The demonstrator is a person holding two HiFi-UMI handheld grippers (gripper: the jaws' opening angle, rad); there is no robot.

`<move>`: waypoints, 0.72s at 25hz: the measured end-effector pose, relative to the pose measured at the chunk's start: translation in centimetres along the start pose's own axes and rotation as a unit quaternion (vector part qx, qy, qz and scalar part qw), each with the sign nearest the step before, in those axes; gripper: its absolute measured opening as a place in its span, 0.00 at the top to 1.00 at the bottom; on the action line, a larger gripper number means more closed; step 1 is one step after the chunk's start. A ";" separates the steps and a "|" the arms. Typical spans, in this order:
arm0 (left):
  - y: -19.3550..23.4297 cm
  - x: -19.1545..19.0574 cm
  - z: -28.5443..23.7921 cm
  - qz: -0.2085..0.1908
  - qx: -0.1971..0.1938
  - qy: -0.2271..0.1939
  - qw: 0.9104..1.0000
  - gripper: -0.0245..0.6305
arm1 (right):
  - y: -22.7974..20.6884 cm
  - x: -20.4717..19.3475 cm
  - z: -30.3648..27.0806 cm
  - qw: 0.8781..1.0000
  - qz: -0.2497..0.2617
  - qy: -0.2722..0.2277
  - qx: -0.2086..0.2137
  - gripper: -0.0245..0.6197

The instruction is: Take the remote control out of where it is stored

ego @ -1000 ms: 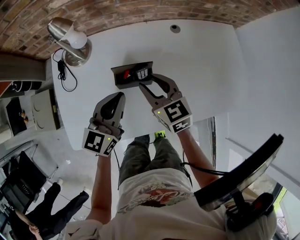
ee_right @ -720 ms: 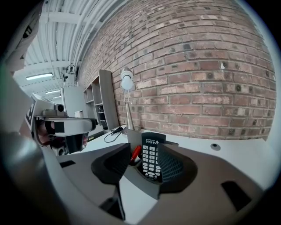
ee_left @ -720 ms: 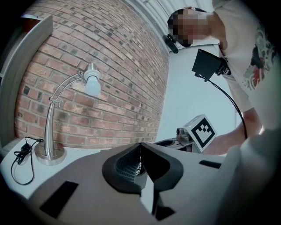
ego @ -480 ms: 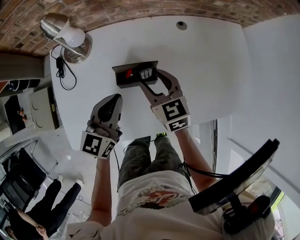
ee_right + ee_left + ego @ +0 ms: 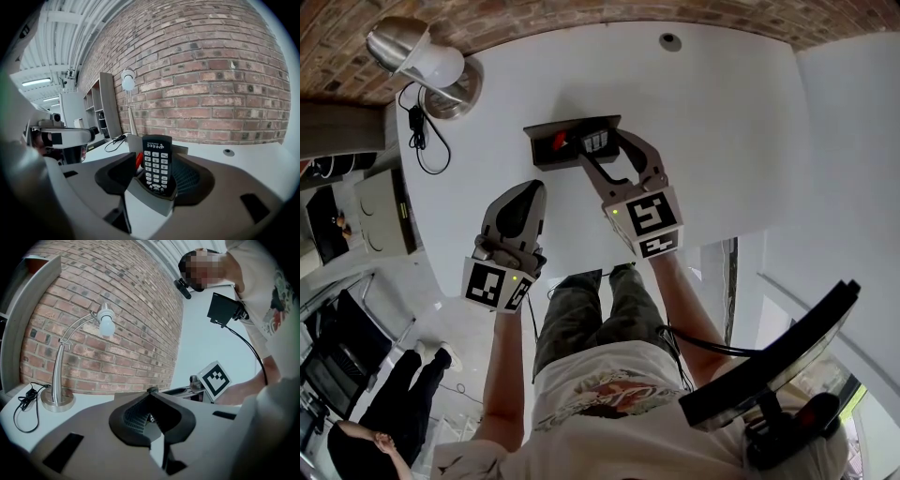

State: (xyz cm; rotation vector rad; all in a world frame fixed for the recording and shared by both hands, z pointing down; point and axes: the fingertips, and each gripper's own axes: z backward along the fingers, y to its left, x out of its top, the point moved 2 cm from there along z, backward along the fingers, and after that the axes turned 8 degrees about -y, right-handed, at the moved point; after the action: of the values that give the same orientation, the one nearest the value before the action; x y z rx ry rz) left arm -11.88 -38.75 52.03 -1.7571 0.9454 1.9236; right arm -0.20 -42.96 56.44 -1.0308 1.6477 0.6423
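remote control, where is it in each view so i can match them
Head view: remote control upper centre, standing in the holder, between the jaws of the right tool, which have just been opening.
Right gripper view: centre, between the open jaws.
Left gripper view: cannot make it out past the left tool, jaws shut.
Shared landmark: the desk lamp.

1. A white counter (image 5: 722, 141) runs up to a brick wall (image 5: 581, 14). A metal desk lamp (image 5: 417, 61) and its black cable (image 5: 422, 141) sit at the counter's left end.
2. A dark holder (image 5: 544, 152) on the counter carries the remote control (image 5: 595, 142) and a red item (image 5: 559, 141).
3. The right claw (image 5: 603, 150) reaches the holder. Its jaws have just been opening and stand apart on either side of the remote control.
4. The left claw (image 5: 532, 192) hovers over the counter's near edge, jaws together.
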 end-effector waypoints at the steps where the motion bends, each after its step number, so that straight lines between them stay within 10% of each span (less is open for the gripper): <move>1: 0.0 -0.1 -0.1 0.000 0.000 0.000 1.000 0.96 | 0.0 -0.1 -0.1 1.000 0.000 0.000 0.000 0.62; 18: 0.0 -1.2 -0.7 0.006 -0.003 0.005 1.000 0.96 | -0.3 -0.6 -1.4 1.000 0.003 0.008 -0.021 0.60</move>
State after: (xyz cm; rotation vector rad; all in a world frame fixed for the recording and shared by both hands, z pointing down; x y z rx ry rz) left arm -11.18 -39.01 53.19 -1.7688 0.9574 1.9284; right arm -0.56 -44.11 57.51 -1.0648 1.6584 0.6773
